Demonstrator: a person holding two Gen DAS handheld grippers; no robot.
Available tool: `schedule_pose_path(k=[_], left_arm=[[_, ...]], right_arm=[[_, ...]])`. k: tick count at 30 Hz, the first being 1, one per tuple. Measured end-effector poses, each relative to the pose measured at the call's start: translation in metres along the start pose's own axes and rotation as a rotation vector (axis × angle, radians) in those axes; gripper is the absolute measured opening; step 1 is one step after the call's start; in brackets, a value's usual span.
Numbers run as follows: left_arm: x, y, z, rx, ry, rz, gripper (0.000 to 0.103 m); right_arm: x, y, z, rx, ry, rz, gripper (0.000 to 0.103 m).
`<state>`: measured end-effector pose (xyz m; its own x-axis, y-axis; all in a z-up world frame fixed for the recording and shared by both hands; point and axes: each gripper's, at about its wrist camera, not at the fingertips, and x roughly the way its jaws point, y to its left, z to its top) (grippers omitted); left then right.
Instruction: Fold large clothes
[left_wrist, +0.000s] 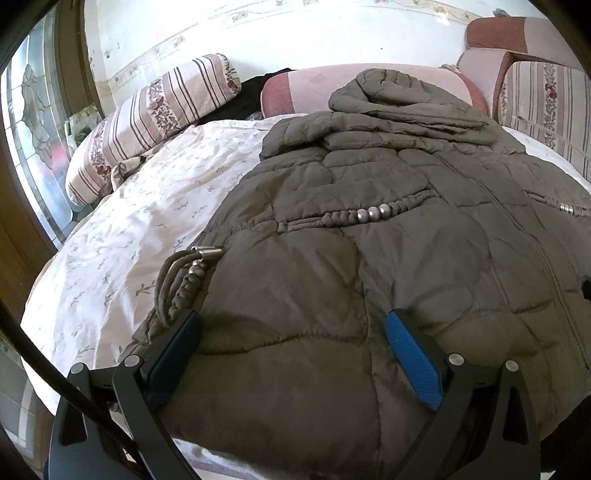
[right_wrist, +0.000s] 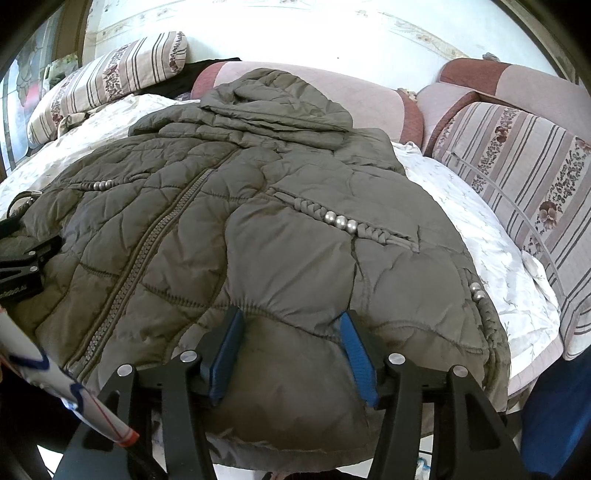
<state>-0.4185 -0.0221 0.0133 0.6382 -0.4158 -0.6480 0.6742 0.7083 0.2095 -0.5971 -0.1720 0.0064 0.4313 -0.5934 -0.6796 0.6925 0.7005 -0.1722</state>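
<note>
An olive quilted puffer jacket (left_wrist: 369, 229) lies front up on the bed, hood at the far end, zipper closed; it also shows in the right wrist view (right_wrist: 258, 229). My left gripper (left_wrist: 291, 321) is open, its blue-padded jaws straddling the jacket's near hem on the left side. My right gripper (right_wrist: 291, 317) is open too, jaws around a puffed part of the hem on the right side. A braided cord with silver beads (left_wrist: 184, 284) hangs off the jacket's left edge beside the left finger.
The bed has a white floral sheet (left_wrist: 122, 236). Striped floral pillows lie at far left (left_wrist: 147, 110) and right (right_wrist: 517, 177). Pink cushions (right_wrist: 369, 96) line the headboard. A glass door (left_wrist: 33, 133) stands left.
</note>
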Motion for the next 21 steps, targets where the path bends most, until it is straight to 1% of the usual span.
schedule_pose_path(k=[9,11,15,19,21], left_arm=[[-0.008,0.001,-0.004,-0.004,-0.001,0.003,0.100],[-0.010,0.000,-0.005,-0.003,-0.002,0.005,0.100],[-0.014,0.001,-0.005,0.004,0.007,0.003,0.100],[-0.024,0.014,-0.001,-0.022,0.021,-0.024,0.100],[-0.031,0.031,0.003,-0.067,0.016,-0.042,0.099]], right_arm=[[-0.005,-0.001,-0.001,0.026,0.013,0.019,0.063],[-0.005,-0.002,-0.002,0.033,0.015,0.016,0.066],[-0.007,-0.001,-0.002,0.036,0.019,0.019,0.067],[-0.013,-0.016,0.001,0.084,0.030,0.095,0.067],[-0.019,-0.034,0.004,0.136,0.025,0.122,0.067]])
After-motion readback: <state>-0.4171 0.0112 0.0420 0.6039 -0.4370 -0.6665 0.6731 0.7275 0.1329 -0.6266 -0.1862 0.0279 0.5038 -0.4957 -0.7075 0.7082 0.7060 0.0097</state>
